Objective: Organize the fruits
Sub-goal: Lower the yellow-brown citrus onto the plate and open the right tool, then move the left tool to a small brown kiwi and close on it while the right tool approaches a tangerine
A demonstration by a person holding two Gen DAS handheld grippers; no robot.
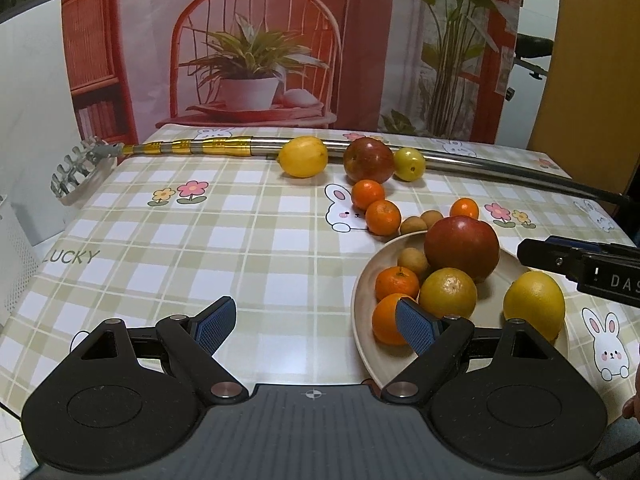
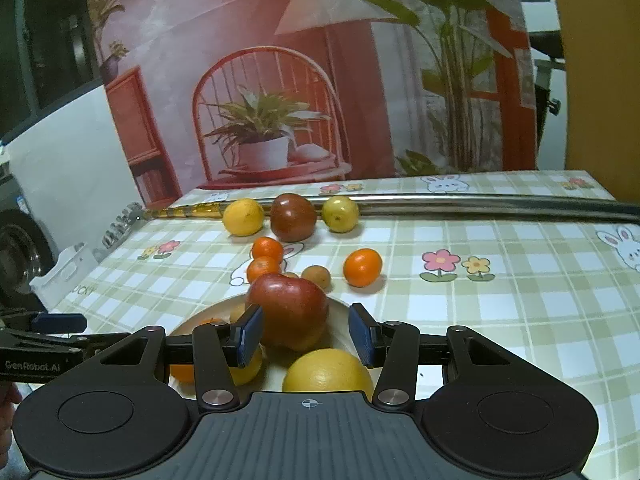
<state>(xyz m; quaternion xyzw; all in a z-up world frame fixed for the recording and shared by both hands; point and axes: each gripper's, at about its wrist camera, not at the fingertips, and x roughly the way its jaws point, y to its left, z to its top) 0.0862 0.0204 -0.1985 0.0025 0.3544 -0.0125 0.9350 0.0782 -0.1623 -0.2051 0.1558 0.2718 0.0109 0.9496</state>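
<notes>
Right hand-held gripper (image 2: 306, 338), jaws apart and empty, hovers over the plate (image 2: 340, 305), so the loose mandarin (image 2: 362, 267) just beyond the plate's far rim is nearer it than the left hand-held gripper (image 1: 316, 326), also spread empty.

Metal telescopic pole (image 1: 460, 156) w/ rake head (image 1: 80, 172) across checked tablecloth (image 1: 200, 248).

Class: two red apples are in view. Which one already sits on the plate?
The nearer apple, among citrus on the plate. The other apple lies by the metal pole.
</notes>
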